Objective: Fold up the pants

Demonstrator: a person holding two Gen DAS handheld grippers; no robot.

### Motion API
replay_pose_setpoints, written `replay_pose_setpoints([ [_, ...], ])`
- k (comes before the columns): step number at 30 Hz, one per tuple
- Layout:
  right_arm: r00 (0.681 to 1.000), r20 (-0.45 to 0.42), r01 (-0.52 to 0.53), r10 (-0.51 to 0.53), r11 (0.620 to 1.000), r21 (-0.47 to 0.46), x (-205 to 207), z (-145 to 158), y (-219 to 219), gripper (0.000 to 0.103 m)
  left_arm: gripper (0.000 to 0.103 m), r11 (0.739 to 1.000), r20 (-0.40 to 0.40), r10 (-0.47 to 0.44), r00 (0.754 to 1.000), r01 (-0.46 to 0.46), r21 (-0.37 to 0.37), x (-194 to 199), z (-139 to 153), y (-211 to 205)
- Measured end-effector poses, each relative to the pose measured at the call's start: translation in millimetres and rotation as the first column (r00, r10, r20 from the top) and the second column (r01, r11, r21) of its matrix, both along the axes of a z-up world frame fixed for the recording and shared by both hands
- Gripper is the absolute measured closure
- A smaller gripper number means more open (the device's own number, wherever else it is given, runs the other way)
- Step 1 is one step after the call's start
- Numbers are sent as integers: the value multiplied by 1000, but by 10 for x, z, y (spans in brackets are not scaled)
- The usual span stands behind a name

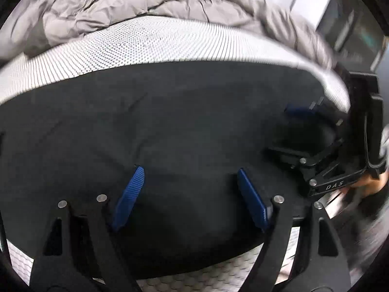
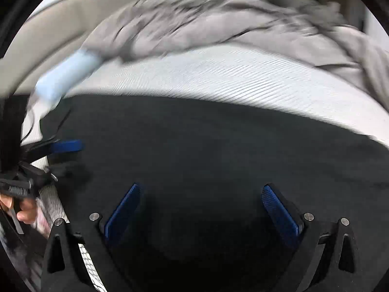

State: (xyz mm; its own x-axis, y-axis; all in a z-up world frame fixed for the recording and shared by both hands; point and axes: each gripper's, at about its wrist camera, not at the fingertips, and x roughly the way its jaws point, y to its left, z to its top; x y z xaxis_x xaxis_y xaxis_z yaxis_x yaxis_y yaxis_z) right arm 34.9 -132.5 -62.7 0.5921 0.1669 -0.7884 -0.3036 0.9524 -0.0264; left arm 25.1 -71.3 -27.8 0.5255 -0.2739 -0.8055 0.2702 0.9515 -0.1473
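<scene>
Dark pants (image 1: 170,126) lie flat on a white patterned mattress (image 1: 145,41); they also fill the lower part of the right wrist view (image 2: 206,146). My left gripper (image 1: 189,172) is open, blue pads spread just above the fabric near its front edge. My right gripper (image 2: 201,189) is open over the pants too, holding nothing. In the left wrist view the right gripper (image 1: 304,131) shows at the right end of the pants. In the right wrist view the left gripper (image 2: 65,155) shows at the left end, one blue pad (image 2: 68,146) visible.
A rumpled grey duvet (image 1: 109,7) is heaped along the far side of the mattress, and shows in the right wrist view (image 2: 218,24). A light blue object (image 2: 65,73) lies at the far left. A beige headboard (image 2: 48,31) stands behind it.
</scene>
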Motion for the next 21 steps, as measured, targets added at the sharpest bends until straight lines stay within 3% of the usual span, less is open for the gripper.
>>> replay_pose_setpoints([
  [2, 999, 44, -11, 16, 995, -101, -77, -75, -51, 2, 26, 999, 27, -4, 1000, 3, 35, -124, 17, 130],
  [3, 999, 44, 4, 1, 994, -105, -109, -69, -134, 2, 26, 1000, 35, 10, 999, -11, 28, -192, 24, 269],
  [7, 982, 43, 189, -186, 979, -73, -322, -36, -1088, 1, 24, 991, 57, 125, 991, -127, 39, -408, -37, 883],
  [10, 932, 95, 358, -350, 930, -79, -511, 21, -1711, 1, 24, 983, 71, 184, 980, -185, -2, -539, 38, 1086],
  [13, 916, 128, 389, -381, 920, -44, -602, 156, -1792, 1, 24, 984, 107, 180, 978, -178, -28, -571, 179, 959],
  [14, 922, 139, 369, -362, 929, -23, -622, 204, -1721, 1, 24, 987, 118, 157, 981, -152, -50, -554, 218, 844],
  [17, 973, 153, 160, -171, 984, 82, -628, 321, -1068, 1, 23, 997, 128, 42, 991, -33, -69, -411, 226, 267],
  [20, 991, 130, 15, -24, 997, 69, -534, 201, -563, 1, 23, 990, 82, -100, 992, 108, -96, -248, 34, -330],
  [21, 995, 100, -29, 25, 999, 39, -494, 97, -417, 1, 23, 987, 61, -141, 988, 145, -72, -265, -39, -468],
])
